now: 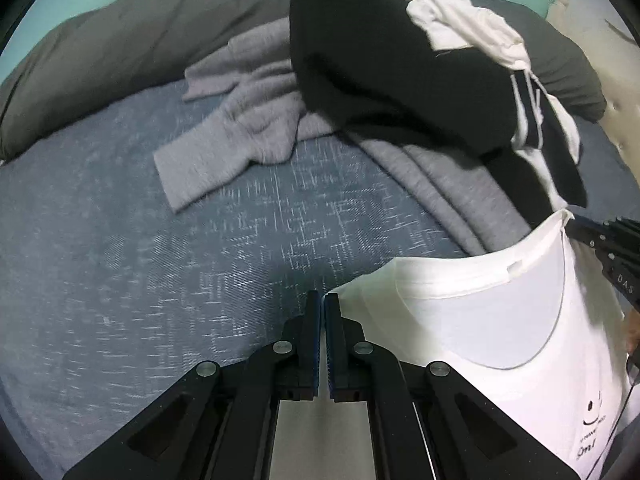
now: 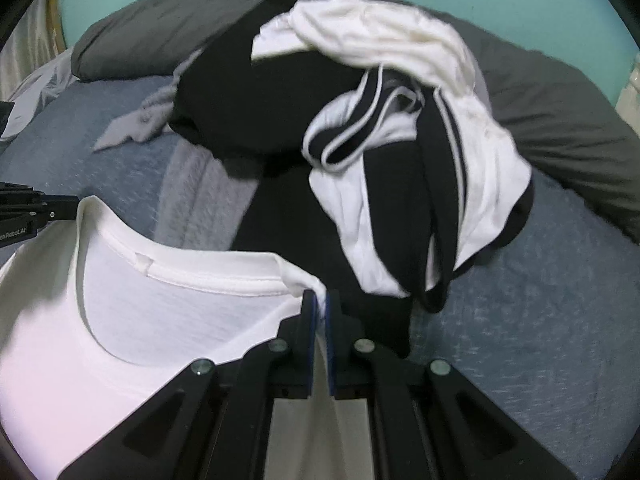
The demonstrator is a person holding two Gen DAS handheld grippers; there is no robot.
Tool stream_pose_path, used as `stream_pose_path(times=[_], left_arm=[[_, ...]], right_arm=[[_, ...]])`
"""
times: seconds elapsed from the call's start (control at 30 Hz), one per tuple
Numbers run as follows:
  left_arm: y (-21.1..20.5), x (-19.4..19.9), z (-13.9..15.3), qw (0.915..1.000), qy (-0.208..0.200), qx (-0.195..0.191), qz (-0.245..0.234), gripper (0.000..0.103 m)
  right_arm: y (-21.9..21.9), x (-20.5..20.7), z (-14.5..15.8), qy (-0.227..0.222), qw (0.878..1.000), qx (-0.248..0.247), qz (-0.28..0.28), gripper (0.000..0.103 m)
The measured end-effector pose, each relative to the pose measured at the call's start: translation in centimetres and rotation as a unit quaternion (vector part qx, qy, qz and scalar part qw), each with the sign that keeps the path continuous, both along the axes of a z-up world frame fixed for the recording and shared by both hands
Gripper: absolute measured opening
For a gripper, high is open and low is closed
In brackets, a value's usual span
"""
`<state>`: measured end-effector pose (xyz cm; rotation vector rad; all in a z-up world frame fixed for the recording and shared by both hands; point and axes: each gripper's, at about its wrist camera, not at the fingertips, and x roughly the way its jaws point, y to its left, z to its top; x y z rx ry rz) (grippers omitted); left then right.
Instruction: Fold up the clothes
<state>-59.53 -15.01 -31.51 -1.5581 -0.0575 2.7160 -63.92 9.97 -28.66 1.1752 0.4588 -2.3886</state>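
A: Fingers [image 1: 310, 312] of the left gripper [image 1: 323, 300], lower centre of its view, are pinched shut on the white tee [image 1: 480, 312] at its shoulder edge?

B: Looks so; the tee spreads right from them, its neckline running across toward the right gripper [image 2: 320, 300].

A: And that one?

B: Clamped on the other shoulder, tee hanging lower left. Clothes pile [image 2: 360, 120] lies beyond, on the bed [image 1: 160, 260].
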Motion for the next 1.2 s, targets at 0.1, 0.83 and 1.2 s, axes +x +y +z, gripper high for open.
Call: stream_pose_path(times=[0.1, 0.83, 1.2], left_arm=[[0.0, -0.1, -0.7, 1.0, 0.005, -0.002, 0.002, 0.002], [-8.8, 10.6, 1.8, 0.9987, -0.014, 0.047, 0.01, 0.023], [-11.6, 14.4, -0.1, 0.9956, -0.036, 0.086, 0.014, 0.034]], right_arm=[[-0.2, -0.3, -1.2, -0.006, 1.0, -0.002, 0.002, 0.004], [8.9, 11.2, 3.4, -0.028, 0.986, -0.16, -0.043, 0.048], [14.7, 13.8, 2.5, -0.041, 0.981, -0.167, -0.084, 0.048]])
